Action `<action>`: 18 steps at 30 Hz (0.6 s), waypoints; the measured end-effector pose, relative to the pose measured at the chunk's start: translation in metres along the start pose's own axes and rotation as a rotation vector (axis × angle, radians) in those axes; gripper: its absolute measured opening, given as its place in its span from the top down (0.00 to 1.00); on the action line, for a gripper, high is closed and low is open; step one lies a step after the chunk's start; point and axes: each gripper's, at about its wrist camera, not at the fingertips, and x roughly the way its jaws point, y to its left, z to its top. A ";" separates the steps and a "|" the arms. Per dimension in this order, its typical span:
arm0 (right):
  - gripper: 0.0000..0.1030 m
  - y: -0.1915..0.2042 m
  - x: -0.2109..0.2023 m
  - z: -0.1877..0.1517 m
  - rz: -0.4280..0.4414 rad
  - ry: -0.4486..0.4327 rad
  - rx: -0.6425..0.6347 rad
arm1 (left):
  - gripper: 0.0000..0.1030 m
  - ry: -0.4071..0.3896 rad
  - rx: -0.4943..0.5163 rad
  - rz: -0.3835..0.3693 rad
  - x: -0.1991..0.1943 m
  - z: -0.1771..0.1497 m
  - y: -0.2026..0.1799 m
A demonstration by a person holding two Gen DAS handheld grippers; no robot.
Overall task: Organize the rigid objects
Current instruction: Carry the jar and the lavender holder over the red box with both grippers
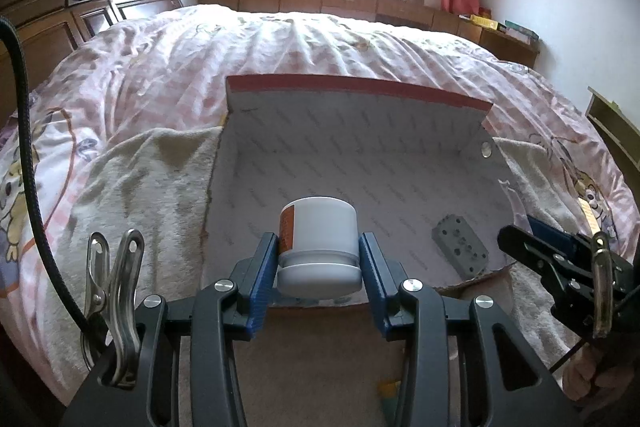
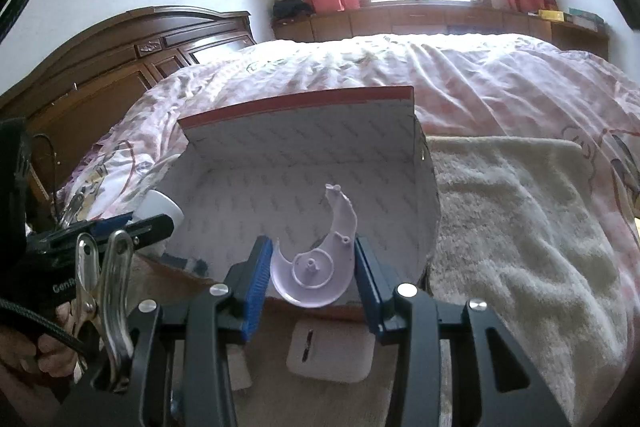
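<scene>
My left gripper (image 1: 319, 259) is shut on a white plastic jar (image 1: 318, 247) with an orange label, held lid toward me over the front of an open cardboard box (image 1: 360, 163). A grey perforated metal block (image 1: 460, 247) lies inside the box at the right. My right gripper (image 2: 313, 267) is shut on a pale lilac curved plastic part (image 2: 320, 267) with a round hub, held above the box's front edge (image 2: 304, 187). The right gripper shows at the right edge of the left wrist view (image 1: 560, 259). The left gripper (image 2: 120, 227) and the jar (image 2: 164, 207) show at the left of the right wrist view.
The box rests on a cream fleece blanket (image 2: 520, 227) over a pink patterned duvet (image 1: 320, 43) on a bed. A white flat piece with a slot (image 2: 330, 355) lies below the right gripper. A dark wooden headboard (image 2: 140, 59) stands at the left; a window ledge is behind.
</scene>
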 end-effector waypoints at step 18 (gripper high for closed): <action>0.58 -0.005 0.032 -0.002 -0.043 0.029 -0.021 | 0.59 0.068 0.003 0.011 0.039 -0.002 -0.001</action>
